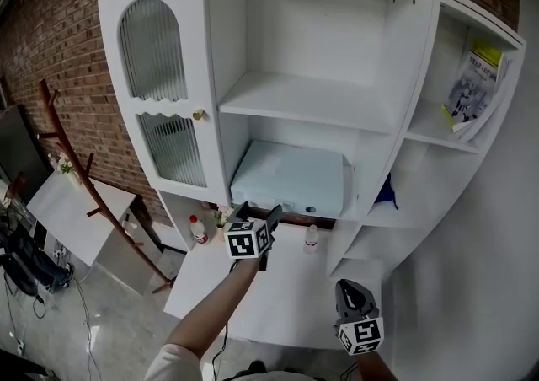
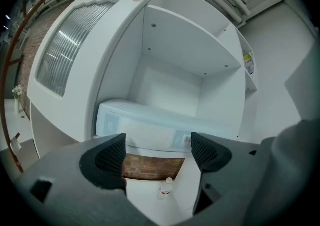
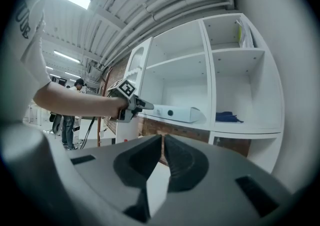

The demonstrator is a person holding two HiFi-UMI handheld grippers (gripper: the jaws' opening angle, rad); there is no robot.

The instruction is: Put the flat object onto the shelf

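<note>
Flat light-blue box (image 1: 289, 179) is lying on the lower shelf (image 2: 156, 149) of the white cabinet (image 1: 160, 84), pushed in with its long side facing out. The person's left forearm (image 1: 215, 312) reaches forward and holds the left hand-held gripper (image 1: 258, 212) just in front of that shelf. Its jaws are spread wide with nothing between them, only the box and a small bottle (image 2: 166, 186) showing beyond the gap. The right hand-held gripper (image 1: 354, 293) hangs low over the white table (image 1: 286, 287), well back from the cabinet, with its jaws pressed together and empty. The hand holding it is cut off at the bottom edge of the head view. The box's far end is hard to make out against the white back wall.
</note>
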